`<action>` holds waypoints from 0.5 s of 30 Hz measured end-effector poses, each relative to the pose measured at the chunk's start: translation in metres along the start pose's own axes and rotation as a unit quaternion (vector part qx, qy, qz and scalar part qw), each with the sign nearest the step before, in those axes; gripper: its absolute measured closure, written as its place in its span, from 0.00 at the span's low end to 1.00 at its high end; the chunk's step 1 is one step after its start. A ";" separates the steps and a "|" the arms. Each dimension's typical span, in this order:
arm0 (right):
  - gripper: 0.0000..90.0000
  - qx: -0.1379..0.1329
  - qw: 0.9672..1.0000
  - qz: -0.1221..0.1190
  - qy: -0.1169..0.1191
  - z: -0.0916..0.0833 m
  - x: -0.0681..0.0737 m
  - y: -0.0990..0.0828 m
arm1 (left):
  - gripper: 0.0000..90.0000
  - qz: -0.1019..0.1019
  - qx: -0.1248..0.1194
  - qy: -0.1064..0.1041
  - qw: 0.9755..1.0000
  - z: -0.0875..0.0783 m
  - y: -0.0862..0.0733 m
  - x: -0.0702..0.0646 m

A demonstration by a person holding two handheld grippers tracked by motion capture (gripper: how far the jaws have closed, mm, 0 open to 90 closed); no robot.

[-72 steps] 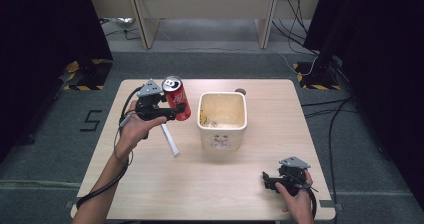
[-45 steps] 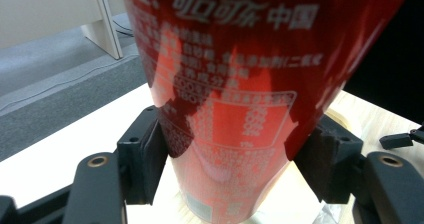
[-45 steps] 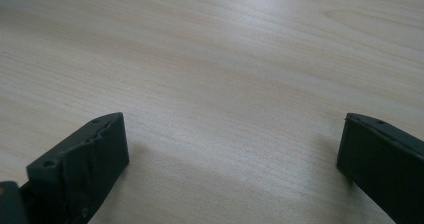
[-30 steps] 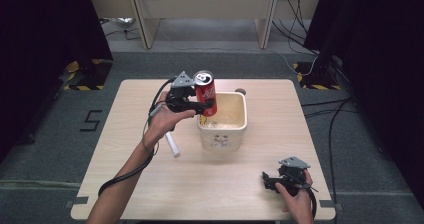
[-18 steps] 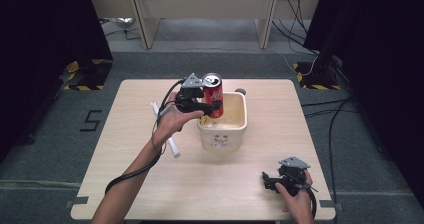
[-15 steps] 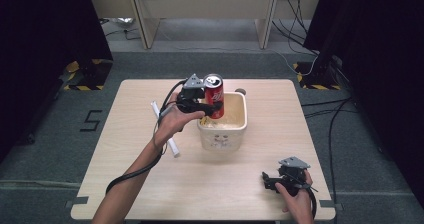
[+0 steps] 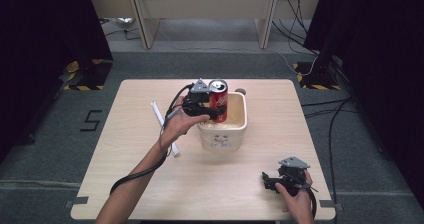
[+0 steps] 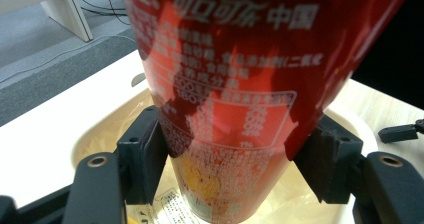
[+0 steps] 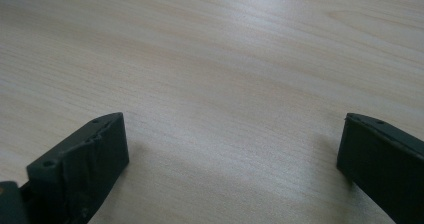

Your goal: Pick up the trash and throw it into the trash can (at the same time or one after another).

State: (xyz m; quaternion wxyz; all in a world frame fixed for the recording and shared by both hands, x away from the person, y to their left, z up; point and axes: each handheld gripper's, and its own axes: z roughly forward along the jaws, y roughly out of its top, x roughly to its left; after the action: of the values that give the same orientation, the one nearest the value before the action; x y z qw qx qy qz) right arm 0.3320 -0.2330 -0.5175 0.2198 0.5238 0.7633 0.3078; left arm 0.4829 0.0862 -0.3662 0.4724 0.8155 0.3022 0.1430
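Red can (image 8: 235, 89) clamped between left gripper (image 8: 235, 169) jaws, over tub (image 7: 239, 118).

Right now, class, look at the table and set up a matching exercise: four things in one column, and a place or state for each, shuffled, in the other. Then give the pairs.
Things:
1. can
2. tub
3. white stick
4. right hand-held gripper

Places or states:
A. lies flat on the table, left of the tub
B. jaws open, nothing between them, low over the near right of the table
C. red, clamped in the left hand-held gripper, over the tub
D. cream, stands at the table's middle

Pairs: 1-C, 2-D, 3-A, 4-B
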 end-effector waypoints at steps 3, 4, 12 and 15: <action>0.00 0.000 1.000 0.000 0.000 0.000 0.000 0.000 | 0.38 0.004 0.007 0.000 1.000 0.003 -0.002 0.000; 0.00 0.000 1.000 -0.001 0.000 0.000 0.000 0.000 | 0.38 0.004 0.006 0.001 1.000 0.004 -0.003 -0.001; 0.00 0.001 1.000 0.001 0.001 0.000 0.000 0.000 | 0.38 0.003 0.013 0.001 1.000 0.009 -0.010 0.000; 0.00 0.001 1.000 0.000 0.002 0.000 0.000 0.000 | 0.38 0.004 0.016 0.000 1.000 0.011 -0.012 0.000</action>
State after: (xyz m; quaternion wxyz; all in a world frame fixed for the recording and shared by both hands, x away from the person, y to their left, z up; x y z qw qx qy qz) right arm 0.3318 -0.2327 -0.5174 0.2181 0.5233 0.7642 0.3076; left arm 0.4843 0.0833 -0.3817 0.4588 0.8241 0.3013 0.1401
